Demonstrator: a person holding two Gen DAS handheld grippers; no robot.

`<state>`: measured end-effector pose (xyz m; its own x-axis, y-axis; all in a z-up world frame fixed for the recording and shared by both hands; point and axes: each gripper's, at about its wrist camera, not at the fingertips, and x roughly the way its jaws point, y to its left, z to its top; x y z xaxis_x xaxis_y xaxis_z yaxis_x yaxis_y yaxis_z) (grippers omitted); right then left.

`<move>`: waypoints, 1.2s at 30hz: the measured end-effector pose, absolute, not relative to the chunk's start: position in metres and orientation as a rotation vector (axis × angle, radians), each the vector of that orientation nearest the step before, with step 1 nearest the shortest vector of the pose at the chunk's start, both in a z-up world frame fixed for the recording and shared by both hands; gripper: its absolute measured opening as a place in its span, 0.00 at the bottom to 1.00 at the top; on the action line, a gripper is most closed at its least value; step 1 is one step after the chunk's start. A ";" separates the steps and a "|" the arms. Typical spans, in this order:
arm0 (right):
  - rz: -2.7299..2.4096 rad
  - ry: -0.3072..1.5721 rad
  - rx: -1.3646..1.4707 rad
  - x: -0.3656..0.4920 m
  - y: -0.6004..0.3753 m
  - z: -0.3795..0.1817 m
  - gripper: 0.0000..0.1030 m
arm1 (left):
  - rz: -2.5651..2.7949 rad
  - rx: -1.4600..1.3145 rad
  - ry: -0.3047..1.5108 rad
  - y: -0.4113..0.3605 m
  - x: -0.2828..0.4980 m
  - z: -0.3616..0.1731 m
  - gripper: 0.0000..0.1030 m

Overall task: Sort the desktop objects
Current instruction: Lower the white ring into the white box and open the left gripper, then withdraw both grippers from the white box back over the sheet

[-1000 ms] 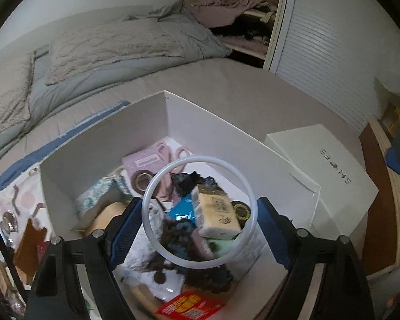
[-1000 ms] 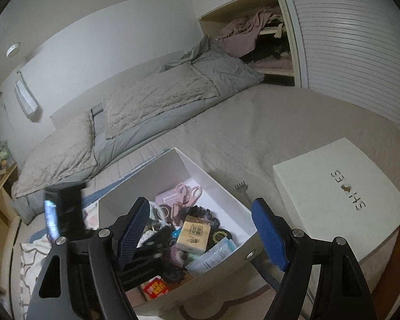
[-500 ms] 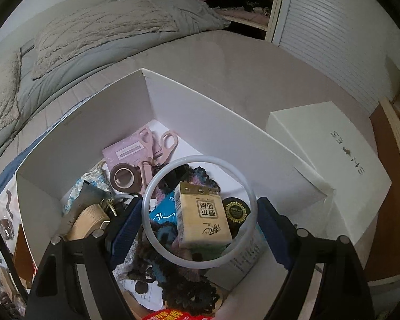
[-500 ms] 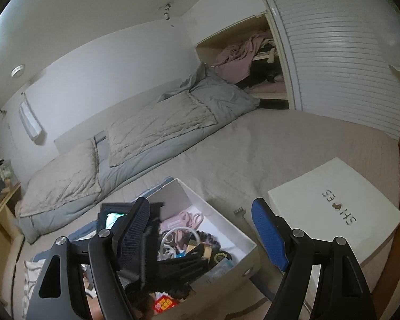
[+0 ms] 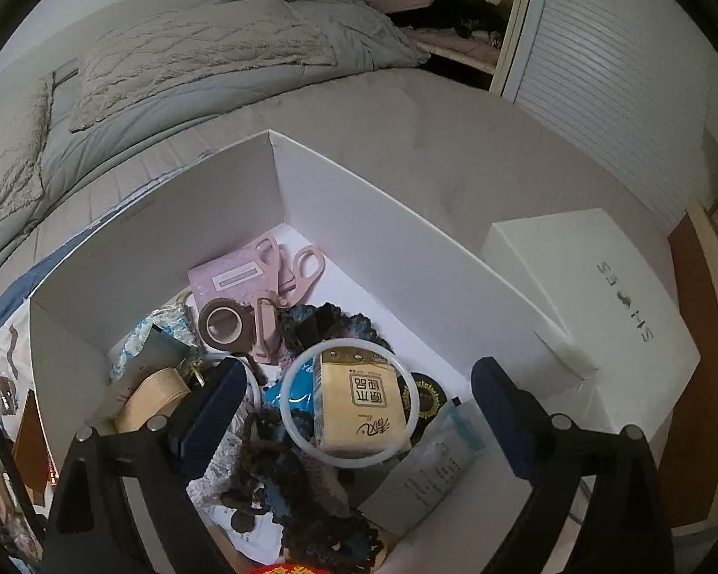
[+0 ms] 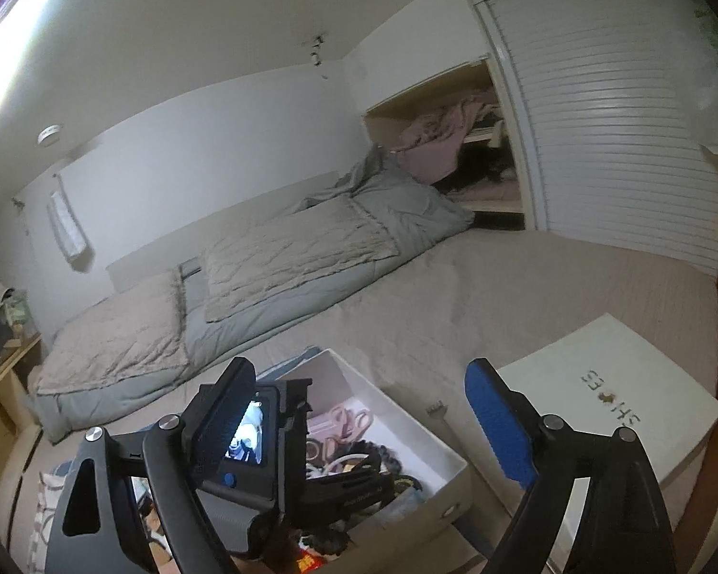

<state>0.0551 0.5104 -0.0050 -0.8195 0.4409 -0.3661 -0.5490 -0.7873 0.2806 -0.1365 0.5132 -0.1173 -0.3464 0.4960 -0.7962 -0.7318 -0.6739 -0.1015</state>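
Note:
A white open box (image 5: 407, 258) sits on the bed, holding several small items. A white ring (image 5: 292, 425) lies in it around a yellow tissue pack (image 5: 356, 402). Pink scissors (image 5: 287, 277), a brown tape roll (image 5: 222, 327) and dark crocheted pieces (image 5: 306, 492) lie around them. My left gripper (image 5: 354, 406) is open above the box, its fingers well apart from the ring. My right gripper (image 6: 359, 416) is open and empty, higher up; the box (image 6: 397, 411) and the left gripper's body (image 6: 258, 469) show below it.
A white lid marked SHOES (image 5: 598, 301) lies right of the box, also in the right wrist view (image 6: 612, 397). Grey quilts and pillows (image 6: 263, 258) cover the far bed. An open wardrobe (image 6: 478, 143) stands behind. Clutter lies at the left edge (image 5: 9, 406).
The white ring has left the left gripper's fingers and now lies in the box around the tissue pack. The right gripper has risen and tilted up toward the room.

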 end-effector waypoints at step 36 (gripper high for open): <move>2.353 0.438 -0.555 0.032 0.539 -0.041 1.00 | 2.225 -0.914 0.191 0.403 -0.140 -0.050 0.94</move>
<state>0.0323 0.5393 -0.0410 -0.6842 0.5339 -0.4969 -0.6770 -0.7183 0.1604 -0.1399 0.4034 -0.0498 -0.4958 0.5615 -0.6625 -0.6662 -0.7353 -0.1246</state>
